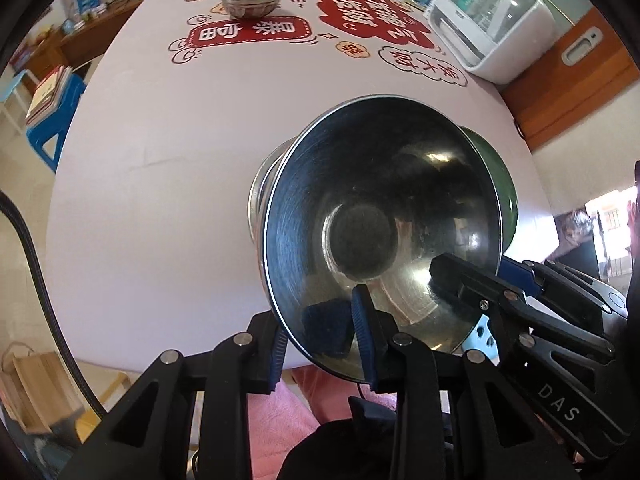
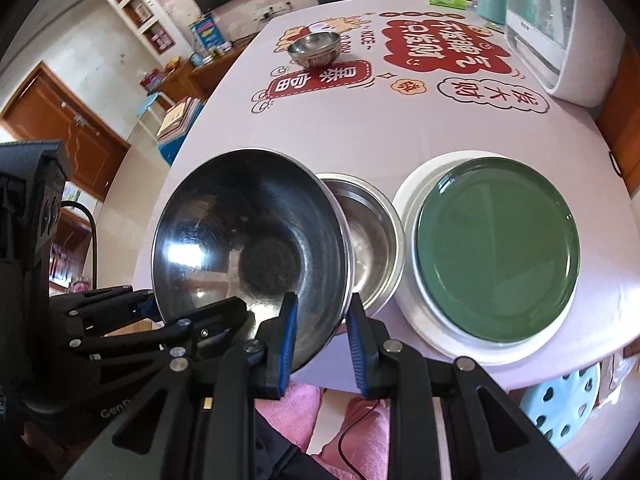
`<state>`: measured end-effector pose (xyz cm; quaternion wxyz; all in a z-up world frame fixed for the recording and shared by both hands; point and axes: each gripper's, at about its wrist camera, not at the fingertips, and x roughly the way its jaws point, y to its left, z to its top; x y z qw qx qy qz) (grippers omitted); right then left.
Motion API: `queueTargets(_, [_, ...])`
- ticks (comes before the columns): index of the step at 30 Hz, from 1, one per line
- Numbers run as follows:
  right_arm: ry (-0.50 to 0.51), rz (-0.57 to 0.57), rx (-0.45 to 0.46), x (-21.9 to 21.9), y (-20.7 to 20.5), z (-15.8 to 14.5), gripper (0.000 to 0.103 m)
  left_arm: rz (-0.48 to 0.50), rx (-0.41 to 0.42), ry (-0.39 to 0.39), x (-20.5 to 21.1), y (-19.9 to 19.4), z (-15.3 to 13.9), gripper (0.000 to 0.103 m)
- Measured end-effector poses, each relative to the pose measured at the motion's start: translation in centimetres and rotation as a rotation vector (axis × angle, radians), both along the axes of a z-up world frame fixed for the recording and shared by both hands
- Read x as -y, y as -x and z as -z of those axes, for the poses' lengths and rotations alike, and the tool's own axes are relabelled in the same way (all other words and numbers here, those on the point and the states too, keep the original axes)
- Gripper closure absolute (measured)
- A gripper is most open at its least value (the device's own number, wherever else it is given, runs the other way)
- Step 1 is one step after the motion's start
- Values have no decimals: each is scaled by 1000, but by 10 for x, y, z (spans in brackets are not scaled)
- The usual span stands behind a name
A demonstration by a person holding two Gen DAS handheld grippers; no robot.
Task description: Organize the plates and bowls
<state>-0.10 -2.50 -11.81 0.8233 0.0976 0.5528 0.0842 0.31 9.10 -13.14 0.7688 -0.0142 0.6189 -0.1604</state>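
jaws: my left gripper (image 1: 320, 350) and my right gripper (image 2: 322, 342) both stand narrow, each pinching the rim of one tilted steel bowl (image 2: 250, 256), lifted over the near edge of the table (image 1: 160, 160). second steel bowl (image 2: 370, 236): on the table just behind the held one, beside the plates. green plate (image 2: 498, 250): lies on a white plate (image 2: 416, 312) toward the near right corner. small steel bowl (image 2: 315, 49): far end, on the printed cloth. white appliance (image 1: 496, 24): along the far right edge.
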Motion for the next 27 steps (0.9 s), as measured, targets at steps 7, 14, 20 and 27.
queueTargets(7, [4, -107, 2, 7, -8, 11, 77, -107, 37, -28, 9, 7, 11, 74])
queueTargets(14, [11, -182, -1, 9, -19, 18, 76, -181, 33, -34, 10, 4, 22, 74])
queueTargets(20, [-13, -209, 2, 8, -24, 20, 76, -213, 39, -68, 10, 1, 23, 73])
queueTargets(27, [-36, -201, -9, 14, -26, 23, 73, -249, 34, -77, 5, 0, 25, 67])
